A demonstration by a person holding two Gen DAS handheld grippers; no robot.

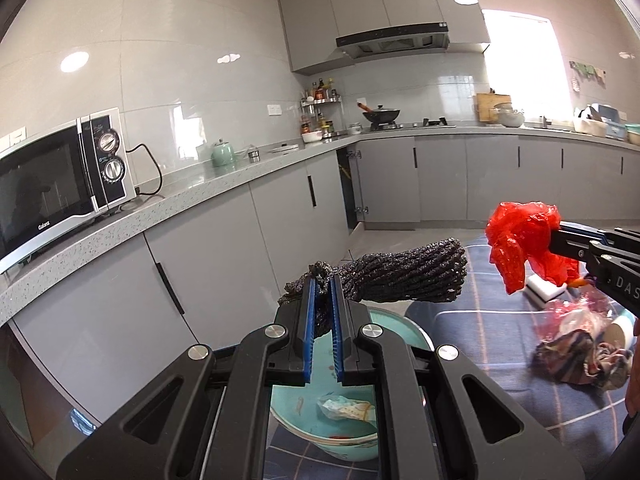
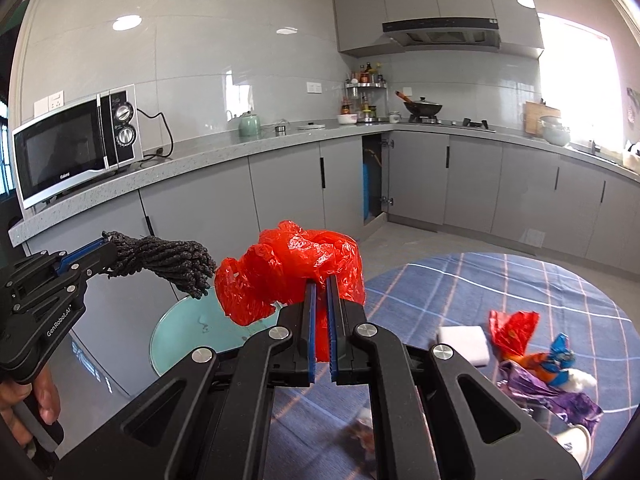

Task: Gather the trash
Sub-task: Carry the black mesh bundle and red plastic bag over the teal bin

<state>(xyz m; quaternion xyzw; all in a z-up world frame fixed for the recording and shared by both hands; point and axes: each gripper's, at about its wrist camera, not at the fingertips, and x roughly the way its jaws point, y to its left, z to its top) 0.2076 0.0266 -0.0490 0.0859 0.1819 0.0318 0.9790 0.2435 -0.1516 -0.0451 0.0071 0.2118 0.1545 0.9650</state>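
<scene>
My left gripper (image 1: 324, 280) is shut on a dark knitted net bundle (image 1: 404, 276) and holds it in the air above a teal bowl (image 1: 320, 428) that holds a crumpled wrapper (image 1: 346, 408). My right gripper (image 2: 322, 280) is shut on a crumpled red plastic bag (image 2: 280, 272), held above the table (image 2: 500, 292). In the left wrist view the red bag (image 1: 520, 244) is at the right. In the right wrist view the net bundle (image 2: 168, 260) is at the left, over the teal bowl (image 2: 188, 328).
The round table has a blue checked cloth (image 1: 480, 360). On it lie a white block (image 2: 464, 340), a red wrapper (image 2: 512, 332), a purple wrapper (image 2: 552, 396) and a crumpled cloth (image 1: 580, 360). A counter with a microwave (image 1: 60, 184) runs behind.
</scene>
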